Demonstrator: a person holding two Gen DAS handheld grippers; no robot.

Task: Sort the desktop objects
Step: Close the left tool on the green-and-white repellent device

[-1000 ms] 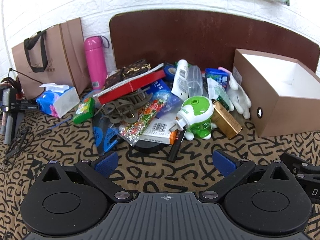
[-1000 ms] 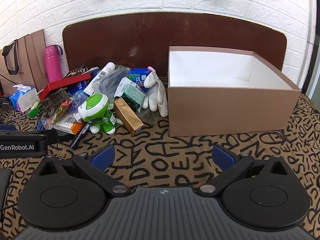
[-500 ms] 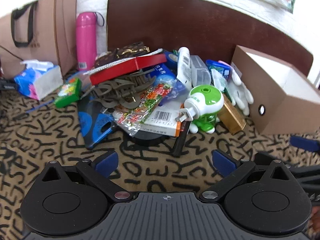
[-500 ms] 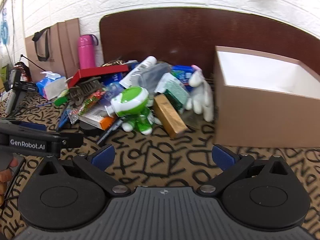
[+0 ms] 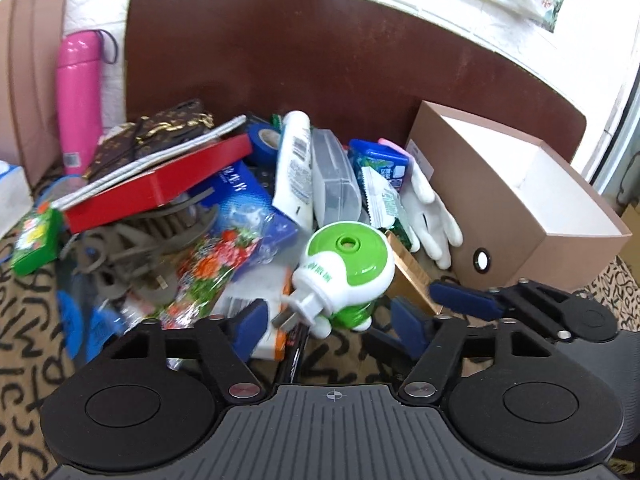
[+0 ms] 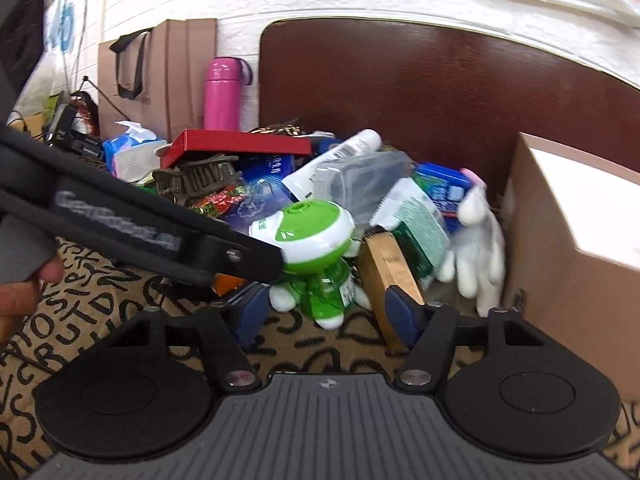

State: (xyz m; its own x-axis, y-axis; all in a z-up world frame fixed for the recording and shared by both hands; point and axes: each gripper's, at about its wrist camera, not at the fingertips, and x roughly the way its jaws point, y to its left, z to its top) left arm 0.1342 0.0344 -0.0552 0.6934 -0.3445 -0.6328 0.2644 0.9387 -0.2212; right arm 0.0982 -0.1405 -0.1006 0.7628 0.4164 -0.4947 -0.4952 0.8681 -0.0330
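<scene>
A green and white plug-in device [image 5: 344, 272] lies at the front of a pile of desk clutter; it also shows in the right wrist view [image 6: 316, 240]. My left gripper [image 5: 330, 328] is open, its blue pads on either side of the device's plug end. My right gripper [image 6: 326, 314] is open, its pads flanking the device's green lower part. A gold box [image 6: 390, 276] lies just right of it. An open brown cardboard box [image 5: 516, 208] stands at the right. The right gripper's fingers [image 5: 464, 300] show in the left wrist view.
The pile holds a red box [image 5: 160, 188], a white tube [image 5: 294, 164], a white glove [image 5: 430, 208], a brown hair claw [image 6: 196, 180] and snack packets. A pink bottle [image 5: 78, 96] and paper bag [image 6: 160, 76] stand at the back left. A dark wooden board backs the patterned cloth.
Both grippers have moved forward and in toward the green and white device, which now sits between their pads. The left gripper's arm now crosses the right wrist view.
</scene>
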